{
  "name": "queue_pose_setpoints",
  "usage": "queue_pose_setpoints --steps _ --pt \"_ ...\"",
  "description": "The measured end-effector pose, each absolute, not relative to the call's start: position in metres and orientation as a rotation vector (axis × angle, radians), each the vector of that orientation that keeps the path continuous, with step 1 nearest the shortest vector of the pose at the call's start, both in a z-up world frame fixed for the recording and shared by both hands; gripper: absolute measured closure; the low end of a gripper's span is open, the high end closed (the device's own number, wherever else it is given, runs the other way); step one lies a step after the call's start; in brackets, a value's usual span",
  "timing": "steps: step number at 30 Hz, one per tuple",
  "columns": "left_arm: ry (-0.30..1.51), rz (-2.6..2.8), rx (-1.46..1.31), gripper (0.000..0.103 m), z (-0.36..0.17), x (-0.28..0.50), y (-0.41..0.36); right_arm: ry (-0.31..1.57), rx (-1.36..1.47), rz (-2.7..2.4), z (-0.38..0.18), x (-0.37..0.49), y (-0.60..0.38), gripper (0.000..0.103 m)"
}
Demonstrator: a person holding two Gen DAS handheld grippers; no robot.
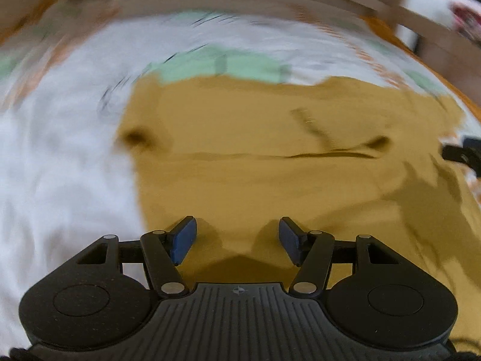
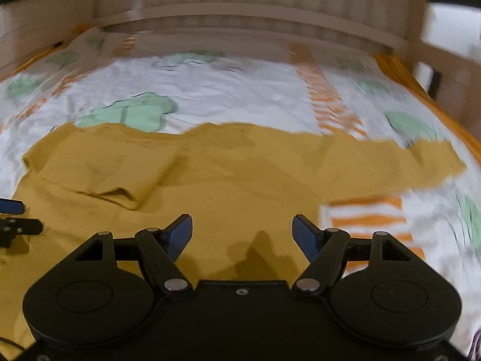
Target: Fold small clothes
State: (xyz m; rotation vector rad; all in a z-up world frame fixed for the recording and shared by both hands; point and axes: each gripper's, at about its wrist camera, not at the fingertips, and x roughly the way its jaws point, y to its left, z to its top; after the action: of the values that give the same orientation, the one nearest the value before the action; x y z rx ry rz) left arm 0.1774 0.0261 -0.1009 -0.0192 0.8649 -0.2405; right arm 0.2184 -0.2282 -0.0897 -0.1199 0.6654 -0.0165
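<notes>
Two grippers, both released above one mustard-yellow garment [image 1: 270, 180] spread on the patterned bedsheet [image 1: 60, 165]. Left wrist view: left gripper [image 1: 237, 240] over the garment, jaws apart, holding nothing. Right wrist view: right gripper [image 2: 242, 237] likewise parted and empty; garment's left sleeve [image 2: 105, 174] folded inward, right sleeve [image 2: 405, 162] extended.

Mustard-yellow garment [image 2: 210, 180], spread flat, one sleeve folded inward

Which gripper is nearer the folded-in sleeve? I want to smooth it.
Left. The left gripper sits beside the folded sleeve; the right gripper hovers over the shirt's middle, farther off.
</notes>
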Motion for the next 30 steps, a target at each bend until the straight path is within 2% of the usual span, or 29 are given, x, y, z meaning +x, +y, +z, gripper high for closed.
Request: queue_pose_setpoints --steps 3,7,9,14,19,23,26,30 --pt "0.803 -0.245 -0.151 0.044 -0.106 0.173 0.040 0.654 -0.219 0.008 -0.090 0.230 -0.198 0.028" --pt "0.795 -0.247 -0.103 0.041 -0.106 0.172 0.033 0.657 -0.344 0.038 -0.100 0.245 -0.163 0.028" --pt "0.785 -0.246 -0.108 0.035 -0.107 0.171 0.031 0.666 -0.395 0.048 -0.107 0.252 -0.149 0.029" --pt "0.757 -0.237 -0.062 0.028 -0.112 0.162 0.025 0.680 -0.470 0.045 -0.118 0.271 -0.133 0.032" --pt "0.762 -0.230 -0.051 0.027 -0.112 0.163 0.023 0.709 -0.274 -0.060 -0.111 0.299 -0.167 0.032" --pt "0.763 -0.221 -0.051 0.026 -0.112 0.162 0.021 0.773 -0.118 -0.068 -0.112 0.310 -0.198 0.042" --pt "0.767 -0.217 -0.051 0.026 -0.111 0.162 0.020 0.787 -0.069 -0.056 -0.111 0.308 -0.209 0.043" --pt "0.768 -0.215 -0.053 0.026 -0.111 0.162 0.020 0.806 0.160 -0.112 -0.110 0.310 -0.243 0.044"
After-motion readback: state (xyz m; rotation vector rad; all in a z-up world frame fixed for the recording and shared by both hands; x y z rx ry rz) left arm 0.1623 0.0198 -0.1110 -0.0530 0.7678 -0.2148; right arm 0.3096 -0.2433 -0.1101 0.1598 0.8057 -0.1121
